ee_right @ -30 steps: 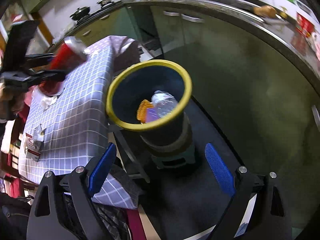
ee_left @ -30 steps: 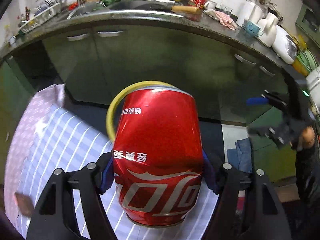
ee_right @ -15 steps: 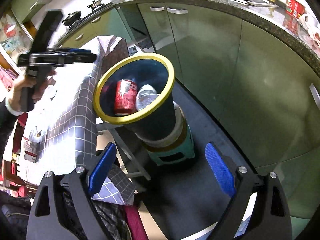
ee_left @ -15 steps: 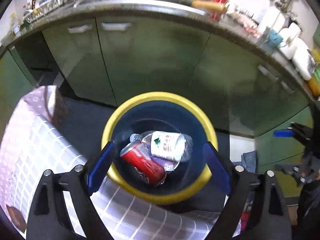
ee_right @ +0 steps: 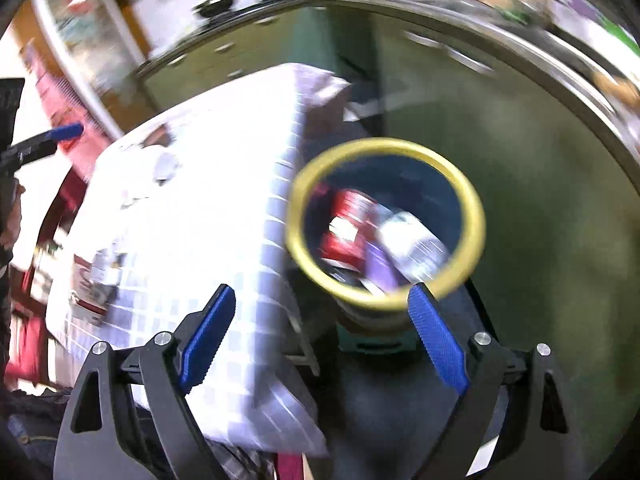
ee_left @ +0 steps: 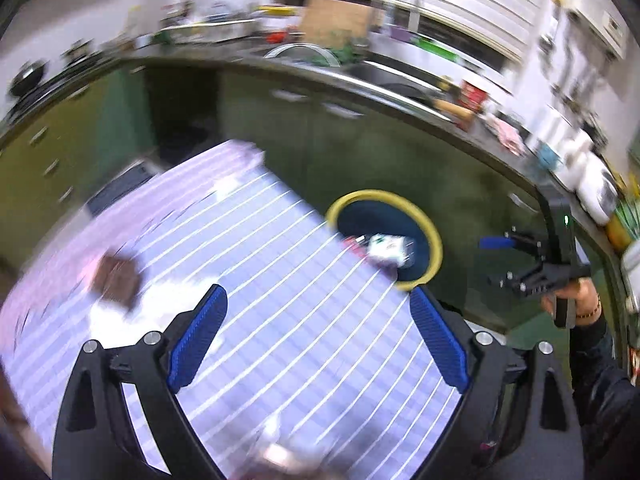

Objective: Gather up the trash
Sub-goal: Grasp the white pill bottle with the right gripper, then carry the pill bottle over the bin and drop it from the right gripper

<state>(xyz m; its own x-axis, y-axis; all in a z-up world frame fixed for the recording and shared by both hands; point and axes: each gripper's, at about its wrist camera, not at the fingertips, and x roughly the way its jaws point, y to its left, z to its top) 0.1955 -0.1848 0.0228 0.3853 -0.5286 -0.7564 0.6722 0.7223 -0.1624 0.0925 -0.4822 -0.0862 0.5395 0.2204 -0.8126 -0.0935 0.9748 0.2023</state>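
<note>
The yellow-rimmed dark bin [ee_left: 434, 240] stands beside the checked table [ee_left: 280, 280]. Inside it lie a red cola can [ee_right: 346, 224], a clear plastic bottle [ee_right: 412, 240] and a purple scrap [ee_right: 378, 268]. My left gripper [ee_left: 316, 296] hangs over the tablecloth, its jaws opening with nothing between them. My right gripper [ee_right: 320, 294] is open and empty, above the table's corner and the bin's rim [ee_right: 384, 144]. In the left wrist view the right gripper [ee_left: 494, 262] shows at the right, held in a hand. A brown wrapper [ee_left: 116, 280] lies on the table.
A printed packet [ee_right: 92, 288] and a white crumpled piece [ee_right: 164, 166] lie on the tablecloth [ee_right: 200, 220]. Green kitchen cabinets [ee_left: 360, 148] and a cluttered counter [ee_left: 400, 92] curve behind the bin. Dark floor surrounds the bin's base.
The left gripper let the red can go into the bin, then swung back left over the table. The right gripper drifted closer above the bin. Both views are now blurred by motion.
</note>
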